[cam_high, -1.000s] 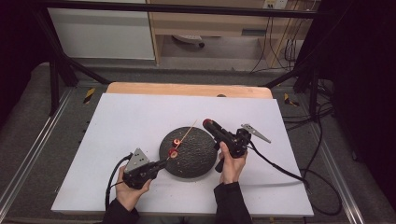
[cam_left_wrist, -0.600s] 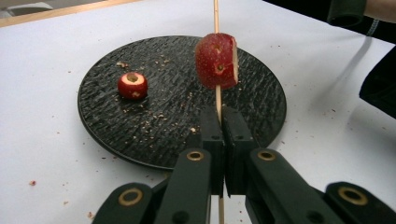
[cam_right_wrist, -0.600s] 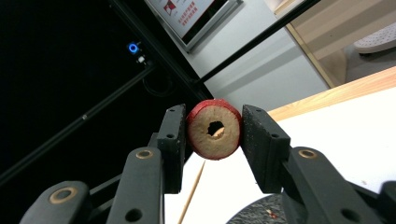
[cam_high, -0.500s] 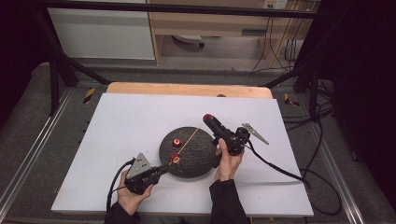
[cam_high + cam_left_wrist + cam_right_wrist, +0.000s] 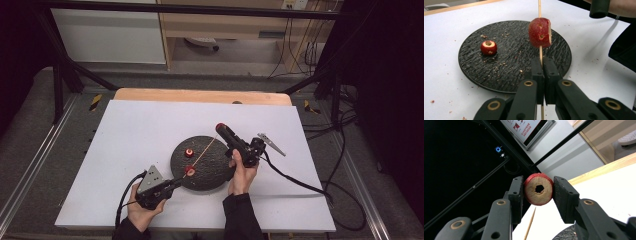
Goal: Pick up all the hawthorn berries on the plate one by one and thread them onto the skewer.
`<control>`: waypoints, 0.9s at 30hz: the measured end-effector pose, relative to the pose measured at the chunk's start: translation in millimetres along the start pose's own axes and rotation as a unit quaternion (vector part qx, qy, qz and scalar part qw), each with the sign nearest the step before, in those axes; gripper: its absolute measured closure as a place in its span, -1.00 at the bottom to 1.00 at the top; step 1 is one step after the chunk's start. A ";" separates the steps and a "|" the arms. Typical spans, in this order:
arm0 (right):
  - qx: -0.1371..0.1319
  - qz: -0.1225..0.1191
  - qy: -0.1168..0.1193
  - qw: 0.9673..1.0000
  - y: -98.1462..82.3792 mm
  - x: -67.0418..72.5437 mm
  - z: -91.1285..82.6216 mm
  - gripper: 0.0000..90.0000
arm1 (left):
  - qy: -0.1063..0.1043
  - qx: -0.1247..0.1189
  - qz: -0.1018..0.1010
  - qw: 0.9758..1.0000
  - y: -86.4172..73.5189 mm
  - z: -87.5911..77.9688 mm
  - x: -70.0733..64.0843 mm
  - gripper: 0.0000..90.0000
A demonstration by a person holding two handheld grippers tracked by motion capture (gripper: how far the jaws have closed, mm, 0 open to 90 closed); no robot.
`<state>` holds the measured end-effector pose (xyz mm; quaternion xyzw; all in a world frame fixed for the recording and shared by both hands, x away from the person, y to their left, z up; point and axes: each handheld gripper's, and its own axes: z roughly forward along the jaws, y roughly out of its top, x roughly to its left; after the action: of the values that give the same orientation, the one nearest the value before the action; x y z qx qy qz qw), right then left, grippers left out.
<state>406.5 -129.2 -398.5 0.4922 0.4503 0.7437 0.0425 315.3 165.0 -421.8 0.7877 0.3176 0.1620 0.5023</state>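
Compared with a second ago, the right hand-held gripper has drawn back along the line of the wooden skewer and now stands just past its far tip, lifted off the surface. Its jaws are clamped on a cored red fruit slice, cut face and centre hole turned to the right gripper view, with the skewer's point just below and apart from the slice. Judgement: this slice is off the stick, either pulled free or not yet threaded; the hole lines up closely enough for threading as the next move.

The left hand-held gripper is pinched shut on the skewer's near end, holding it slanted above the black slate plate. Its position looks little changed across the second. One fruit piece sits threaded on the stick close above the jaws. Another small cored piece lies on the plate, well apart from the skewer, among crumbs.

The white surface carries scattered fruit debris near the plate.
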 end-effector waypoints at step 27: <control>0.007 0.016 0.020 1.000 -9.5 1.3 -2.2 0.38 | 0.011 -0.019 -0.020 1.000 5.4 5.8 -9.4 0.96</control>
<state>400.5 -124.3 -404.6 0.4853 0.4479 0.7507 0.0181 313.4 153.2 -418.9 0.7697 0.3356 0.1667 0.5169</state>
